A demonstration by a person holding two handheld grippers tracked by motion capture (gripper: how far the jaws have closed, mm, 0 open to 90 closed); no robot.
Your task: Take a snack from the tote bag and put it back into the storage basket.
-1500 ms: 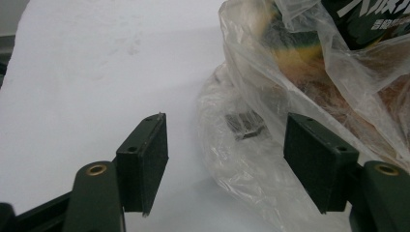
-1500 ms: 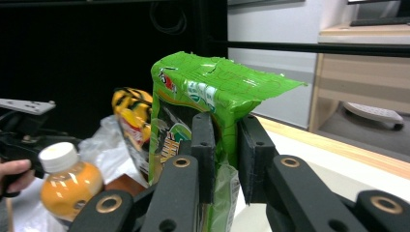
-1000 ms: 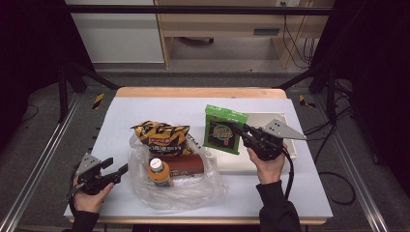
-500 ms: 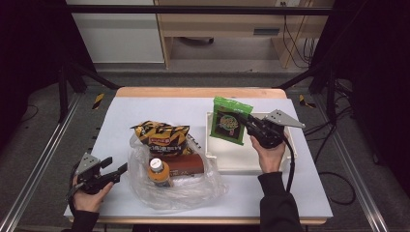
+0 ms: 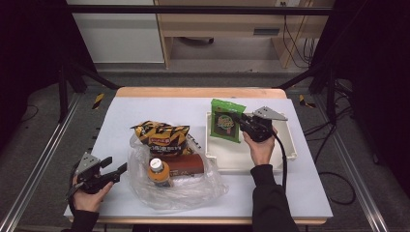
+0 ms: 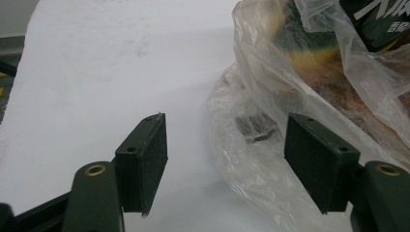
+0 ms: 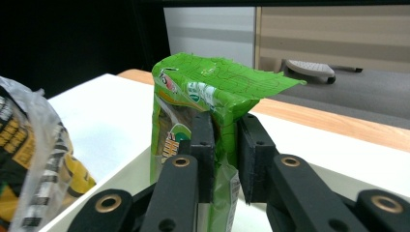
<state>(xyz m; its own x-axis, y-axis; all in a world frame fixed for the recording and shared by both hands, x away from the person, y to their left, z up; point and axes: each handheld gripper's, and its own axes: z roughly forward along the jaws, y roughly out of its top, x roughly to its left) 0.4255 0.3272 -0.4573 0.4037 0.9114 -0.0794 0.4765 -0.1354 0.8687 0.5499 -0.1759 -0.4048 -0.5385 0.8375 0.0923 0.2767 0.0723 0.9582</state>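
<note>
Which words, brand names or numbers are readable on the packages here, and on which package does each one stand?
Green snack bag held in the right claw: printed logo, too blurred to read.
Yellow-black chip bag: red label, too small to read.
Dark package inside the clear plastic bag: white characters, cut off and not readable.
Bottle: no readable label.

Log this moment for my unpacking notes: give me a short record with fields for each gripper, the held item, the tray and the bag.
right gripper: shut on the green snack packet
packet position: upright, over the white tray
left gripper: open, beside the clear plastic bag
bag contents: yellow-black chip bag, orange-capped bottle, brown packet
surface: white table
</note>
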